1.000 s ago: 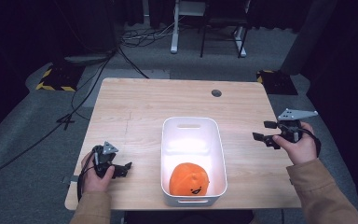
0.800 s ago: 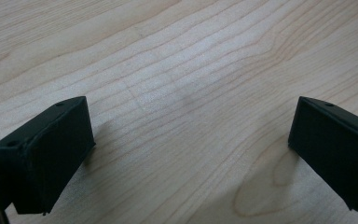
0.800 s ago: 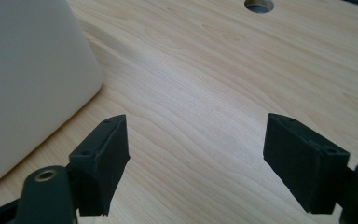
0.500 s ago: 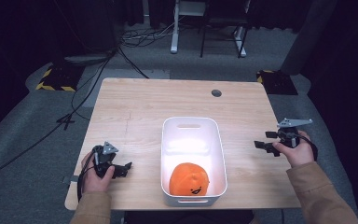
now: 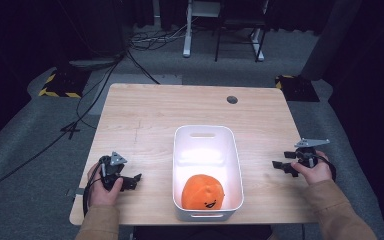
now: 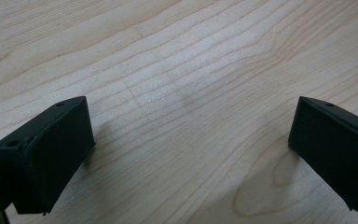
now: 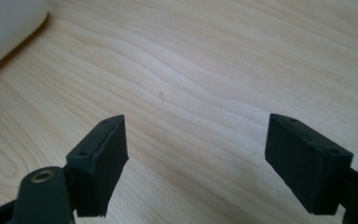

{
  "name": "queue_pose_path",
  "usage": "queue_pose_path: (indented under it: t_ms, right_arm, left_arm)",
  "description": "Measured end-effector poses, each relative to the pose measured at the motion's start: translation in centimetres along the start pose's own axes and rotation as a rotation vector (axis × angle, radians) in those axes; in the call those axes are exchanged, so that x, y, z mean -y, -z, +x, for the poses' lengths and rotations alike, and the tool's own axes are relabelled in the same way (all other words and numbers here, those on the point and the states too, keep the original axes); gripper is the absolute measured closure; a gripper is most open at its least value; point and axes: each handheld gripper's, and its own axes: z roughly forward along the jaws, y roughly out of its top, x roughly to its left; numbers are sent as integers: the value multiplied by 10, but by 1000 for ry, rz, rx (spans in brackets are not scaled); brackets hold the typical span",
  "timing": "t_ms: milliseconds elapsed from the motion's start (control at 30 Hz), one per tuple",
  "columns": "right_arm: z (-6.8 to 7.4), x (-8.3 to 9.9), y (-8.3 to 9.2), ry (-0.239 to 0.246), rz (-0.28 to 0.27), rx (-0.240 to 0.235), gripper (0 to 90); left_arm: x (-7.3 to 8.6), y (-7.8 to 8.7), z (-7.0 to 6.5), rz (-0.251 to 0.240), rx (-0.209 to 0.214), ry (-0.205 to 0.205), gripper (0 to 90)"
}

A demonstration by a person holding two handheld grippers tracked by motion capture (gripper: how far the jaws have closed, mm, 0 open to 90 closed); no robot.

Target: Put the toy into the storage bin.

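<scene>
Wooden table (image 5: pixel 145 115) at centre of the high view, lit against dark surroundings. White bin (image 5: pixel 186 165) standing lengthwise on the middle of the tabletop, near end close to the lower edge of the wood. Orange plush ball (image 5: pixel 203 191) with a small dark smiling face lying inside the bin, at its lower end, touching the near wall; upper half of the bin bare.

Left gripper (image 5: pixel 131 181) at lower left of the high view, held in a hand with a tan sleeve, low over the table, well apart from the bin's left wall, jaws pointing toward the bin. In the left gripper view: left gripper (image 6: pixel 186 154) with both black jaws spread wide, one at each lower corner of the frame, bare wood grain between them, nothing gripped.

Right gripper (image 5: pixel 282 167) at lower right of the high view, near the table's right edge, also held in a tan-sleeved hand, jaws pointing left toward the bin, well apart from it. In the right gripper view: right gripper (image 7: pixel 196 154) with jaws standing wide apart over bare wood, nothing between them; a piece of the bin's white wall at upper left of that frame.

Round dark hole (image 5: pixel 232 99) in the tabletop at upper right. Cables (image 5: pixel 105 75) trailing over the floor at upper left.
</scene>
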Motion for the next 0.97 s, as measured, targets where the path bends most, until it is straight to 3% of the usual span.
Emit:
queue_pose_path:
  t_ms: [200, 633, 967]
  right_arm:
    - [-1, 12, -8, 31, 28, 9, 217]
    - [5, 28, -14, 127, -74, 69, 173]
    - [7, 28, -14, 127, -71, 61, 152]
  left_arm:
    - [0, 0, 0, 2, -4, -1, 2]
    - [0, 0, 0, 3, -3, -1, 2]
    - [0, 0, -1, 3, -7, 10, 3]
